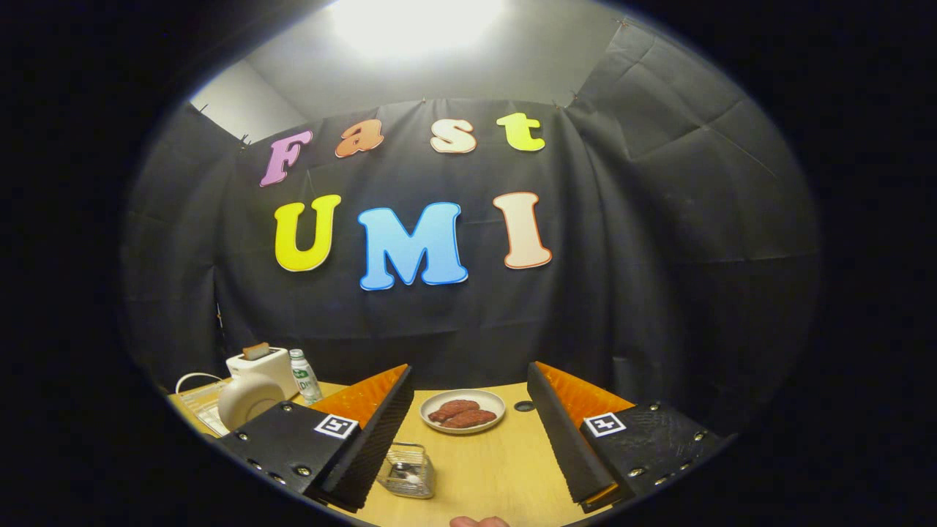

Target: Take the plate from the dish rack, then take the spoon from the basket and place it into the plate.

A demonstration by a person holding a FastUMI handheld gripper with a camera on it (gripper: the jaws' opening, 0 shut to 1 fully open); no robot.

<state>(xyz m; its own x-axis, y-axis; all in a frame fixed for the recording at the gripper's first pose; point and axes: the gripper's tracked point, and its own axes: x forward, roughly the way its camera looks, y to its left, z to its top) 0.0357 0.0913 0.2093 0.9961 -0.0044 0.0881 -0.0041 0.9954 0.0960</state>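
The gripper (468, 399) is held above a light wooden tabletop (483, 476), fingers spread wide w/ nothing between them but bare table and the dishes beyond; jaws open, gripping nothing.

Beyond the fingertips, roughly centred in the gap, sits a small round white plate w/ reddish-brown pieces of food on it (463, 411), prob. meat slices or sausages, though too small to be sure. Just to the plate's right is a small dark round hole in the tabletop (523, 405).

Nearer, just beside the left finger's inner edge, stands a small clear wire-mesh basket (407, 471). Something pale and shiny lies inside, poss. the spoon (407, 477), but can't tell at this size.

Off to the left, past the left finger: a round white plate standing upright on edge (247, 400) in a white wire dish rack (196, 399), of which only a bit of frame shows. Behind that, a white toaster w/ a slice of brown toast sticking out the top (260, 364). Next to the toaster, a small clear plastic bottle w/ white cap and green label (304, 375), upright.

At the near edge of the table, between the fingers, a bit of a fingertip (479, 521) pokes in.
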